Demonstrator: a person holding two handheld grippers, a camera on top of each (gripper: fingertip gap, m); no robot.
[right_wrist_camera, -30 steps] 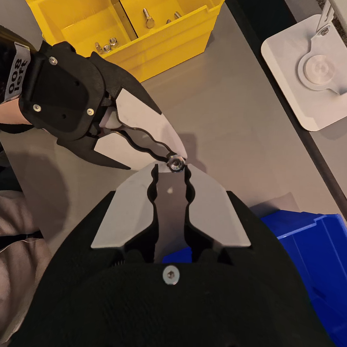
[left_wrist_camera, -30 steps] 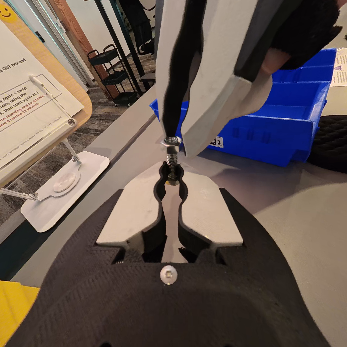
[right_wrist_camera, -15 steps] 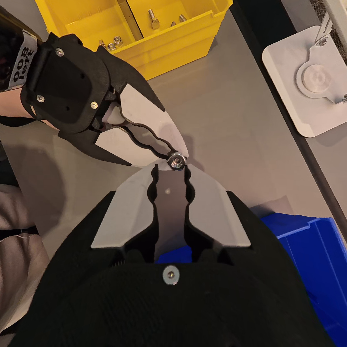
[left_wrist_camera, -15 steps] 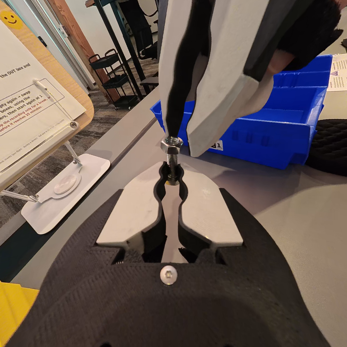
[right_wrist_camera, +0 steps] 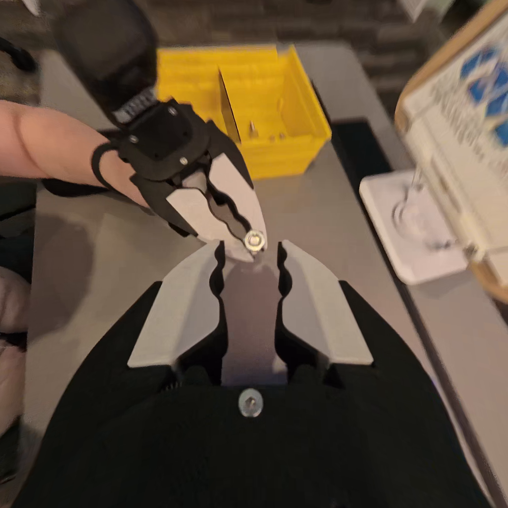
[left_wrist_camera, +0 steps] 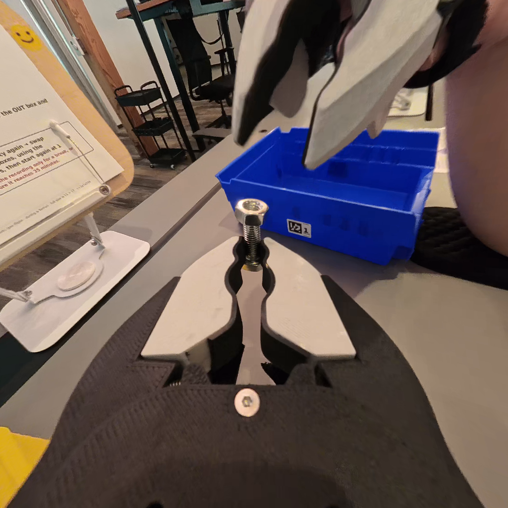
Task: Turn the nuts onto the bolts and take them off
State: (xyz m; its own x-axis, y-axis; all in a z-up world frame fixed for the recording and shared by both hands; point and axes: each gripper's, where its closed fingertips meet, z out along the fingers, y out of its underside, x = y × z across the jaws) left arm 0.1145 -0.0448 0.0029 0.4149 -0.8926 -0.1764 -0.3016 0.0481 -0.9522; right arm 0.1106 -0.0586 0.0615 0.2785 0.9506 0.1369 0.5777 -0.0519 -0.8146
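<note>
Landmark: the bolt [left_wrist_camera: 250, 246], standing upright over the grey table [left_wrist_camera: 412, 343]; every place below is given from it.
Sign board: far left of the bolt, a wooden-backed board [left_wrist_camera: 49, 154] carrying a printed sheet, on a white stand base [left_wrist_camera: 68, 288].
Yellow bin: in the right wrist view, beyond the bolt and slightly left, a yellow bin [right_wrist_camera: 275, 156] with a divider; a few small metal parts lie in 1 compartment, too blurred to name.
Left gripper: the left gripper [left_wrist_camera: 250, 254] is clenched on the bolt's lower shank, the 2 grey fingers [left_wrist_camera: 198, 297] pressing in from either side near their tips.
Bolt: threaded end up, its top poking clear of the fingertips.
Nut: 1 hex nut [left_wrist_camera: 251, 212] sits threaded on the bolt's top end, touching nothing else.
Right gripper: the right gripper [right_wrist_camera: 250, 244] is released, jaws spread wide, empty; in the left wrist view it hangs above and to the right of the bolt, apart from the nut.
Blue bin: right of and behind the bolt, a blue divided bin [left_wrist_camera: 343, 214] on the table, a small black-and-white sticker on its near wall.
Black mat: far right of the bolt, a dark textured mat [left_wrist_camera: 453, 247] just beside the blue bin.
</note>
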